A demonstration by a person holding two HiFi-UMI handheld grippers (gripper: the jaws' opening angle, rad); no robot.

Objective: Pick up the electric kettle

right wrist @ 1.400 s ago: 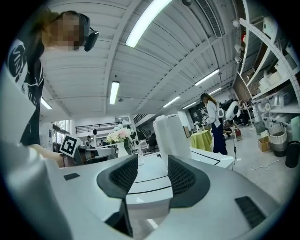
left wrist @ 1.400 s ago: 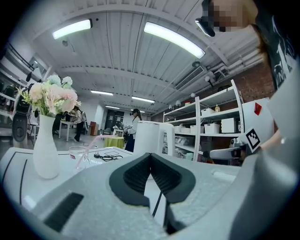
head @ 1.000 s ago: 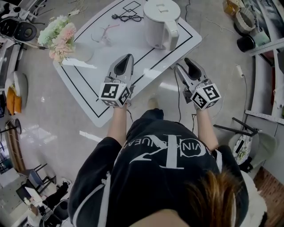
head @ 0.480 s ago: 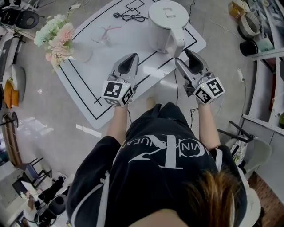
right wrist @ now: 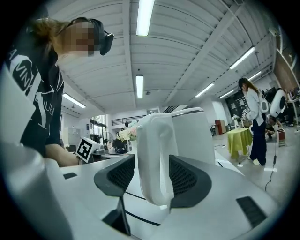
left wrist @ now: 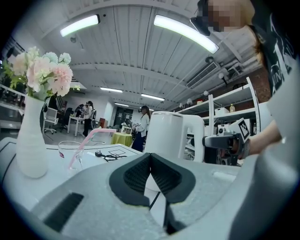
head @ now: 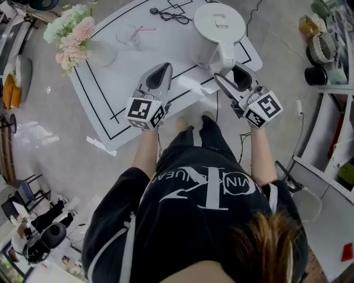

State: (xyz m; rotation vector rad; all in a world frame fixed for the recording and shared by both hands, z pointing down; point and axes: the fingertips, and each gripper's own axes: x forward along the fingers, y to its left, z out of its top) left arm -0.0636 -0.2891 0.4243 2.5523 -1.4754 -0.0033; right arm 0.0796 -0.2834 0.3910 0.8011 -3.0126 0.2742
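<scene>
— Where do we have the electric kettle (head: pixel 217 30)?

— We see it standing upright on the white counter (head: pixel 110 88), near the right-hand edge, with its lid down. Its handle (head: pixel 225 55) is turned back toward us.

— And our right gripper (head: pixel 228 73)?

— We hold it level at the handle. In the right gripper view the handle stands between the two dark pads. The jaws have just been opening and are now spread wide. We see a clear gap on the left pad's side. On the other side the handle sits close against the pad, but we would not call that a clamp. So the kettle rests on the counter by its own weight.

— What about our left gripper (head: pixel 164 68)?

— Its jaws are together, the pads meeting at the tips, and nothing is between them. It hangs level over the near part of the counter, to the left of the kettle and apart from it.

— What else do we have on the counter?

— A white vase of pink and pale flowers (head: pixel 71 34) at the left. A clear glass with a pink straw (head: pixel 128 38) is beside it, and a black cord (head: pixel 170 14) lies at the far side, left of the kettle.
</scene>
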